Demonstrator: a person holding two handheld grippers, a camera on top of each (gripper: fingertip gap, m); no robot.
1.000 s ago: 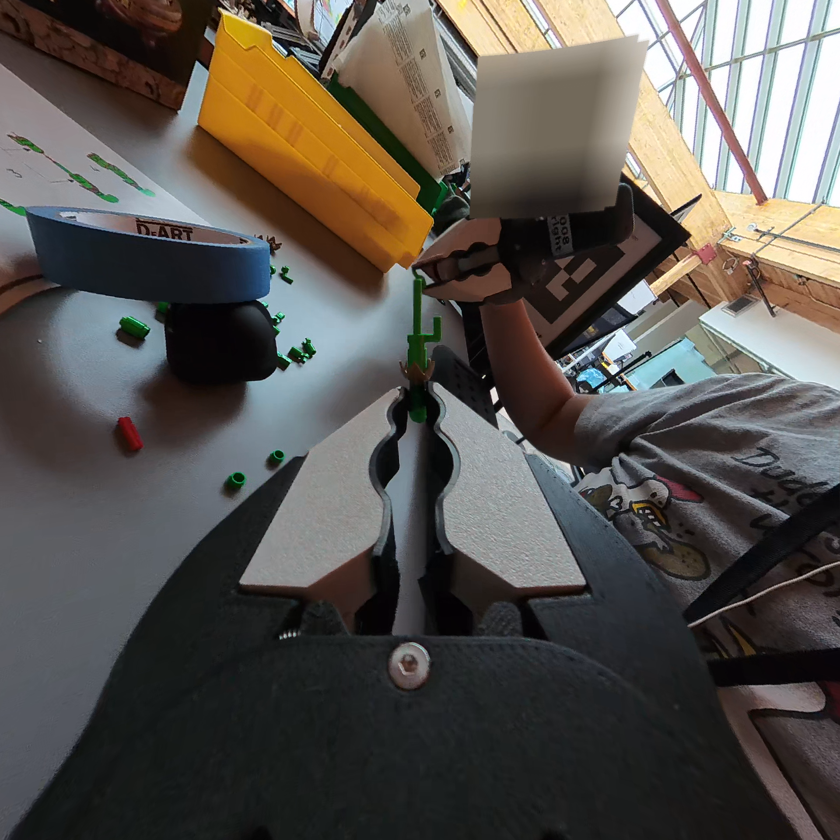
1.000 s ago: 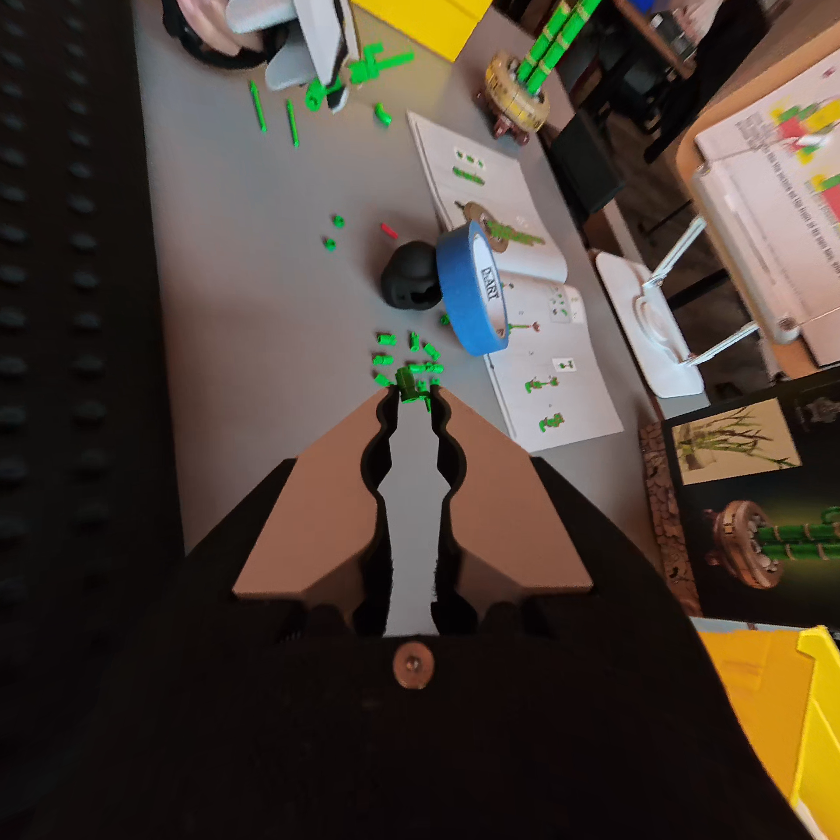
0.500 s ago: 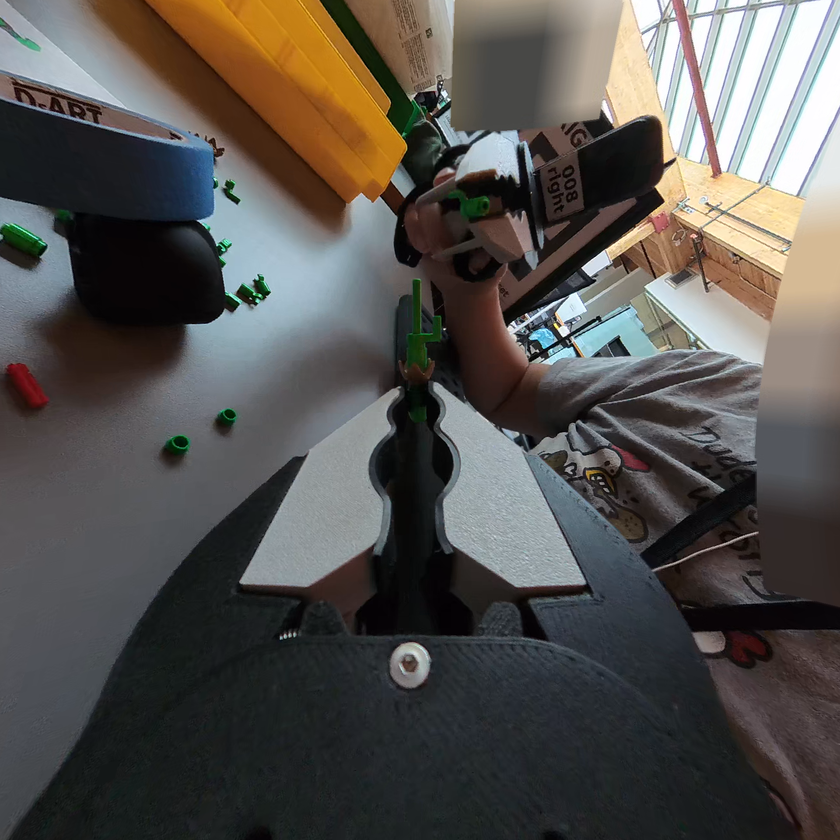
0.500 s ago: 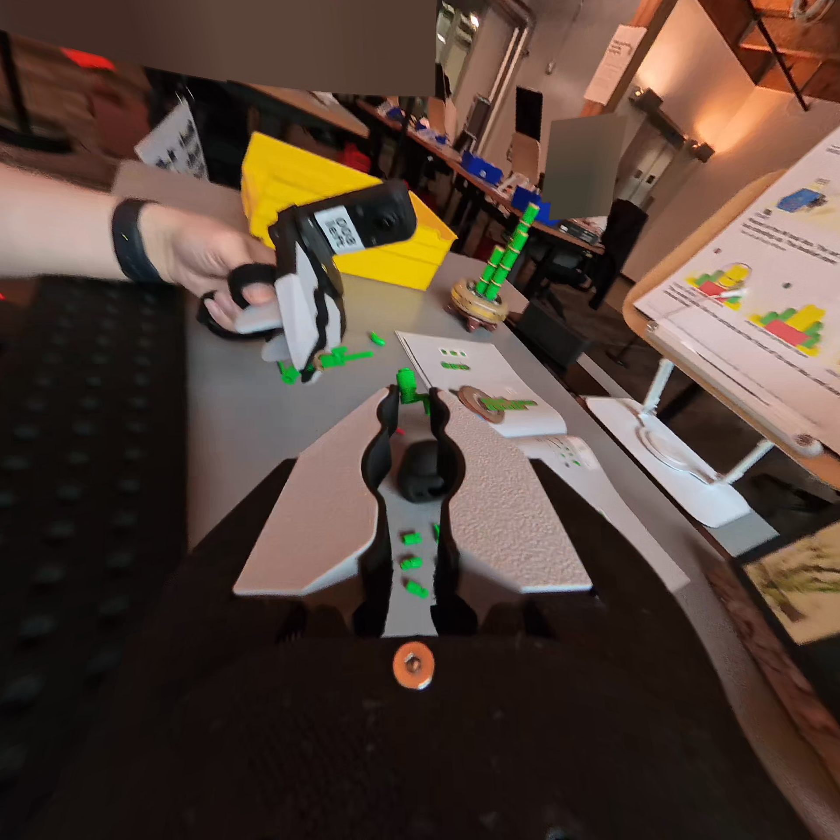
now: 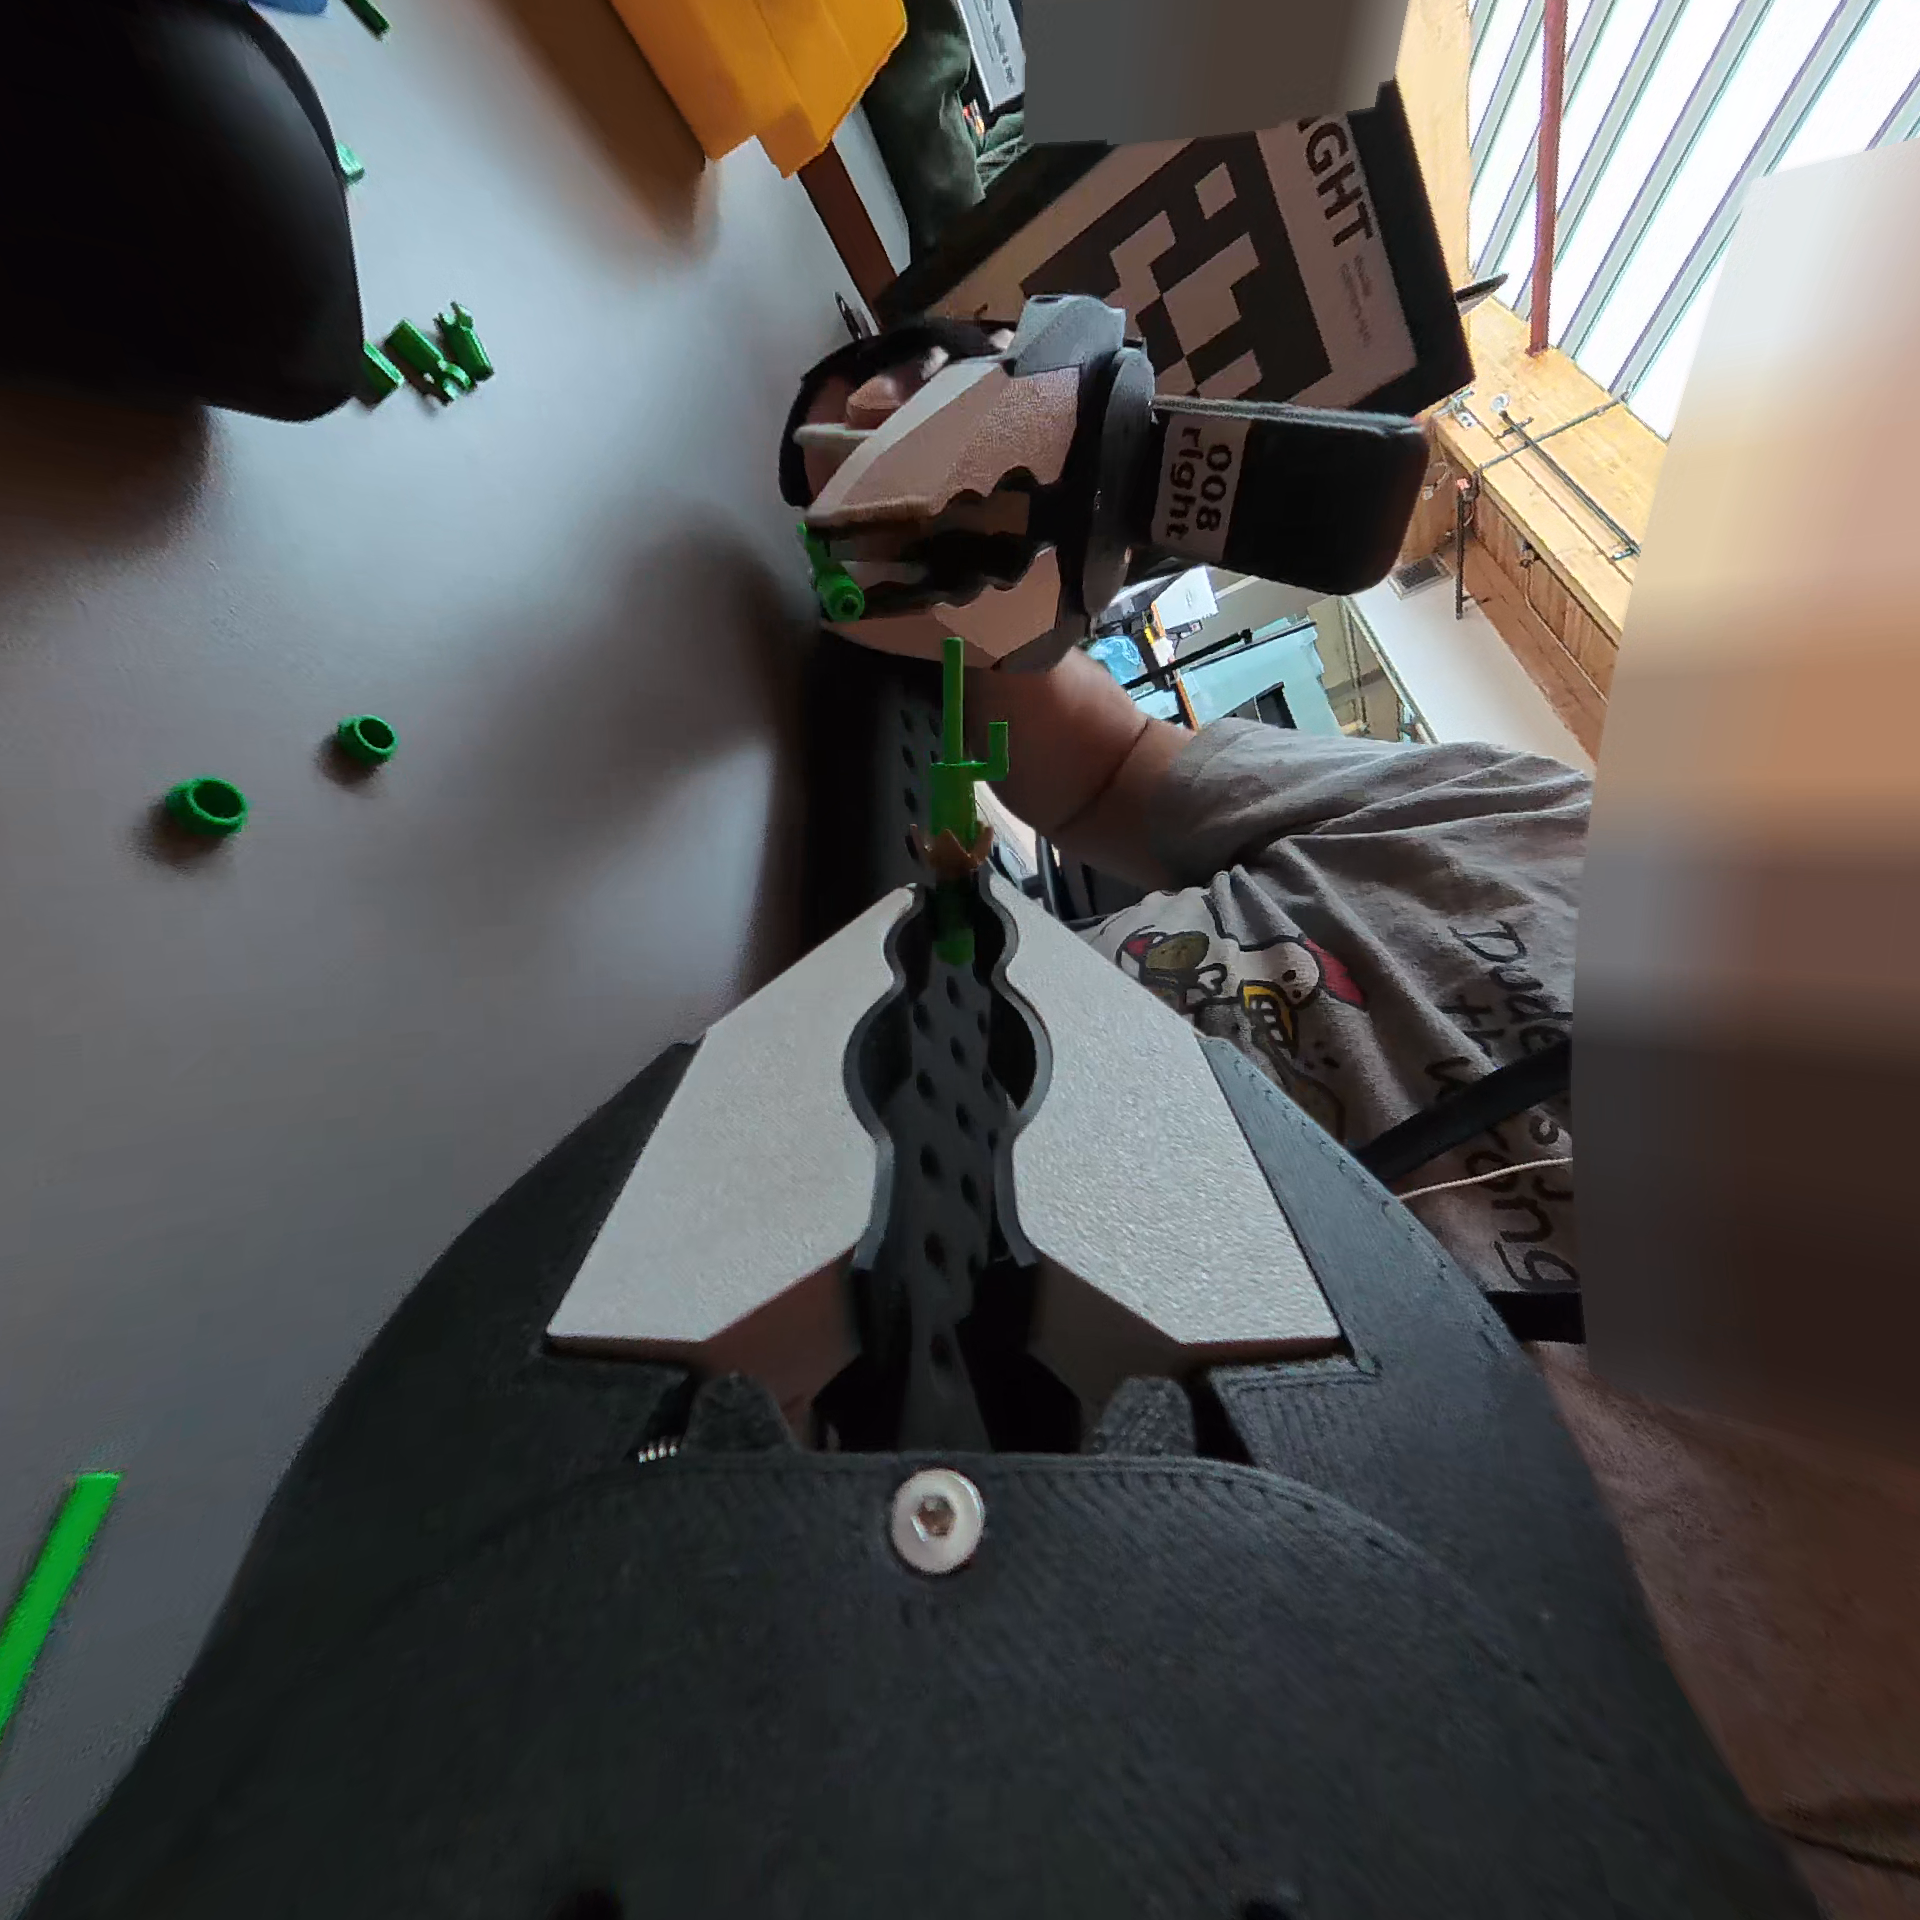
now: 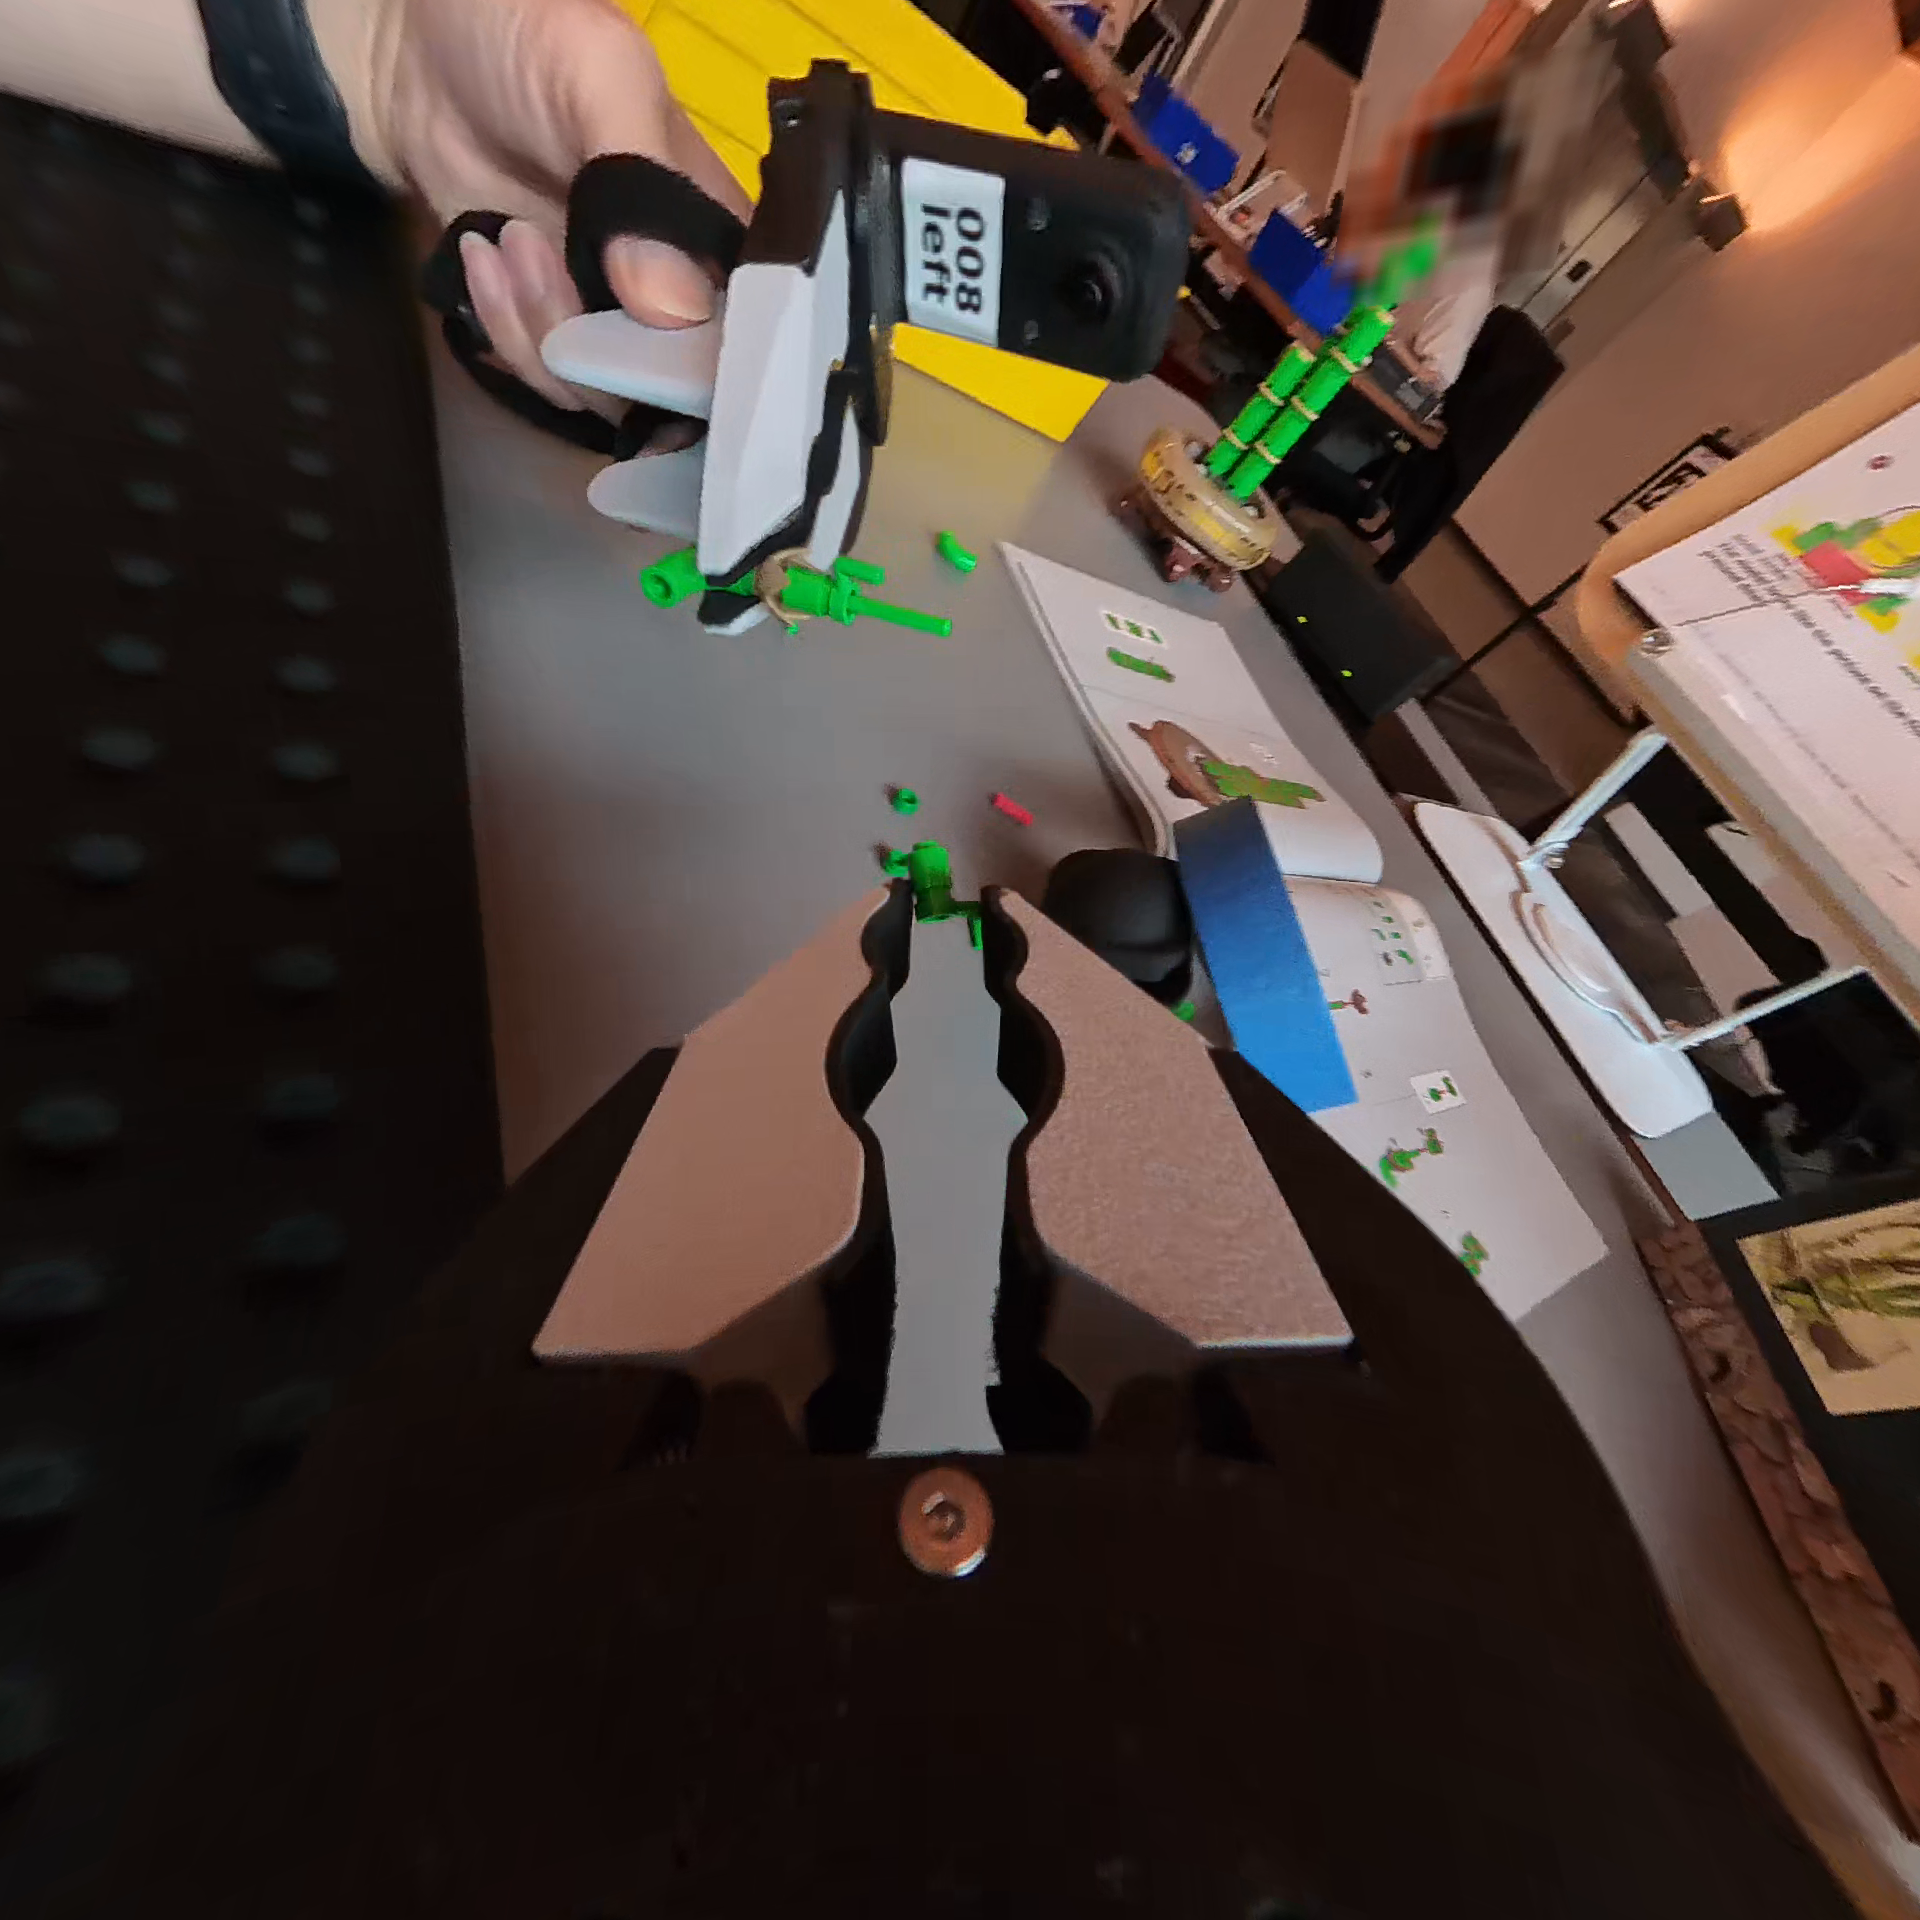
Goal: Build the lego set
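My left gripper (image 5: pixel 951 902) is shut on the base of a thin green stem assembly with a tan collar (image 5: pixel 954 821), which points forward past the tips. My right gripper (image 6: pixel 940 902) is shut on a small green connector piece (image 6: pixel 930 878). In the left wrist view the right gripper (image 5: pixel 831 597) hangs just beyond the stem's tip, its green piece (image 5: pixel 837 594) a short gap away. In the right wrist view the left gripper (image 6: pixel 743 608) is farther off to the upper left, and holds the stem (image 6: pixel 831 600) sideways above the grey table (image 6: pixel 665 790).
A blue tape roll (image 6: pixel 1262 966) leans on a black rounded object (image 6: pixel 1117 914) beside an open instruction booklet (image 6: pixel 1226 727). A built bamboo model (image 6: pixel 1247 468) and a yellow bin (image 6: pixel 935 135) stand farther back. Loose green rings (image 5: pixel 205 805) and a red piece (image 6: pixel 1010 808) lie on the table. A black studded mat (image 6: pixel 208 727) is at the left. There is about 7 cm between the tips of the two grippers.
My right gripper lifted its green piece off the heap by the tape and swung up toward the left gripper. The two grippers have come close together, and the stem is still held.
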